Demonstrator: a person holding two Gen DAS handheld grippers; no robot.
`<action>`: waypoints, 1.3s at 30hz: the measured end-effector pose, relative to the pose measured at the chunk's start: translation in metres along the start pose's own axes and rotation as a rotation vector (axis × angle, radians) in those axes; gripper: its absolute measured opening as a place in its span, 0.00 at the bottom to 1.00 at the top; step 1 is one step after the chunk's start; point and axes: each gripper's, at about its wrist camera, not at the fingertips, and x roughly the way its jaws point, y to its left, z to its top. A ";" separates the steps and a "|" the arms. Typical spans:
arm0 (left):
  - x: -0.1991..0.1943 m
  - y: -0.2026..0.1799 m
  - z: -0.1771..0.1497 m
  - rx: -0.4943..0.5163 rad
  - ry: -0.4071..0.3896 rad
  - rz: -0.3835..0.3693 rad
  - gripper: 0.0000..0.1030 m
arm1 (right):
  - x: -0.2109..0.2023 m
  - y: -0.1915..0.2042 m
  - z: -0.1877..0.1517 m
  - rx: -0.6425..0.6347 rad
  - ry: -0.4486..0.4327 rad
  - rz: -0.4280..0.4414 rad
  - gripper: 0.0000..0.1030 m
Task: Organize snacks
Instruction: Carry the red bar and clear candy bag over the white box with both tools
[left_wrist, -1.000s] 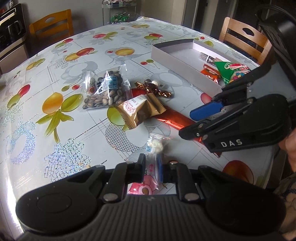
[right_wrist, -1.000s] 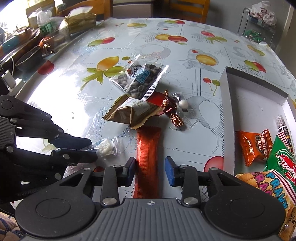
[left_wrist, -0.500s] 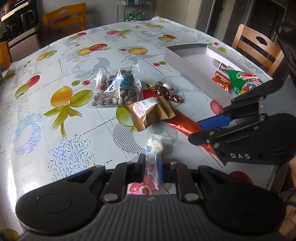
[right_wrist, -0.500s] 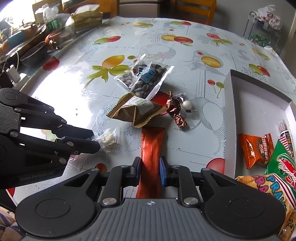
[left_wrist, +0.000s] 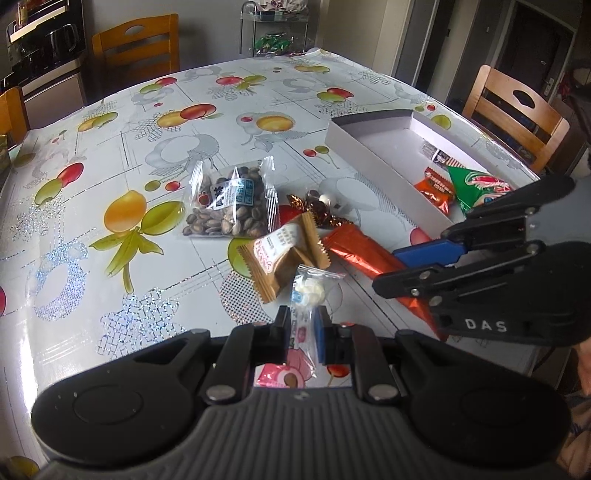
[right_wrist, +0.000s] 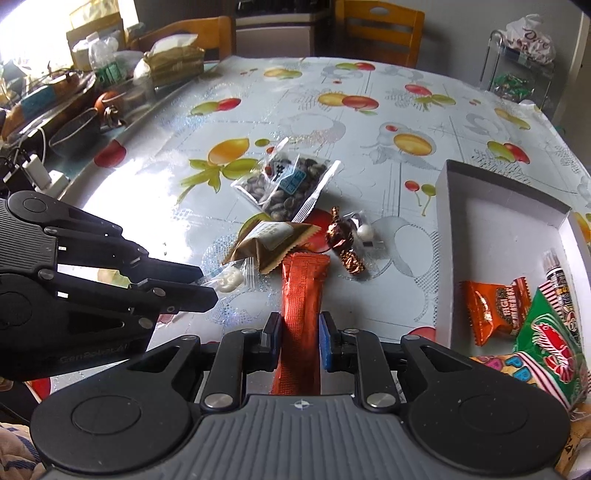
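The red sachet (right_wrist: 301, 295) is light, flat and slippery; the right gripper (right_wrist: 297, 338) has just closed on its near end. The left gripper (left_wrist: 302, 334) is closed on a small clear candy packet (left_wrist: 306, 295), soft and crinkly.

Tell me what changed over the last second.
The right tool has closed its jaws on the orange-red stick packet, which lay between them untouched before. The left tool kept its grip on the small clear candy packet. The seed bag, brown packet and white box stayed put.
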 end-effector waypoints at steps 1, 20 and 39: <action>0.000 0.000 0.001 -0.002 -0.003 -0.002 0.10 | -0.001 -0.002 0.000 0.005 -0.004 -0.002 0.22; -0.011 -0.015 0.031 0.027 -0.072 -0.024 0.06 | -0.024 -0.025 0.009 0.080 -0.079 -0.024 0.22; -0.009 -0.027 0.051 0.052 -0.099 -0.033 0.06 | -0.042 -0.045 0.021 0.117 -0.137 -0.043 0.22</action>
